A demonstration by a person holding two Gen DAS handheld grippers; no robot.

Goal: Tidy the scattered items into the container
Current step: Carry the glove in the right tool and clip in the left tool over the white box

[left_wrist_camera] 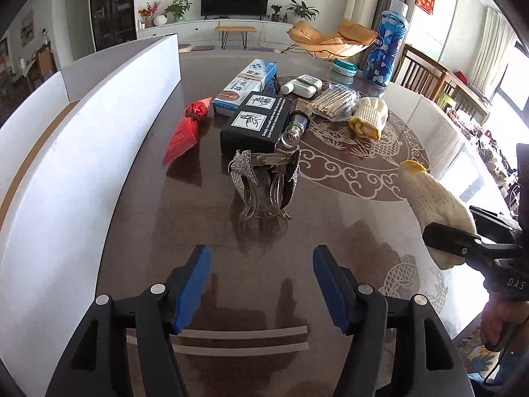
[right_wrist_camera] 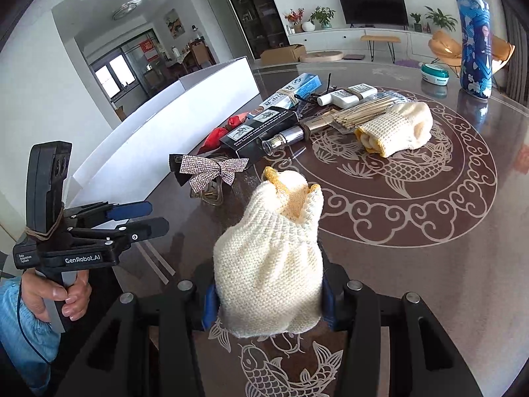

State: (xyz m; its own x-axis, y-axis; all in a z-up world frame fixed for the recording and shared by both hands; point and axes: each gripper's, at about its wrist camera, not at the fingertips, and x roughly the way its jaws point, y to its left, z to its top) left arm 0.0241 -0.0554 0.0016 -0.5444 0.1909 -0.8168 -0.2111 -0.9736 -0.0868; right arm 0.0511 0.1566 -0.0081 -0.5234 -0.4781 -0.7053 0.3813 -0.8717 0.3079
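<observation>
My right gripper [right_wrist_camera: 264, 301] is shut on a cream knitted glove [right_wrist_camera: 267, 258] and holds it above the table; the glove also shows in the left wrist view [left_wrist_camera: 436, 198]. My left gripper [left_wrist_camera: 261, 284] is open and empty, low over the table, short of a rhinestone bow hair clip [left_wrist_camera: 261, 182]. The white open box [left_wrist_camera: 99, 139] stands to the left. A second glove [left_wrist_camera: 367, 115], a black box [left_wrist_camera: 254, 125], a red packet [left_wrist_camera: 185, 132], a toothpaste box [left_wrist_camera: 248, 82], a white tube [left_wrist_camera: 302, 86] and a bundle of sticks [left_wrist_camera: 334, 101] lie beyond.
A tall blue patterned bottle [left_wrist_camera: 386, 46] and a teal round tin [left_wrist_camera: 344, 67] stand at the far right of the dark patterned table [left_wrist_camera: 363, 165]. A small glass bottle [left_wrist_camera: 294, 129] lies beside the black box. Chairs stand past the table's right edge.
</observation>
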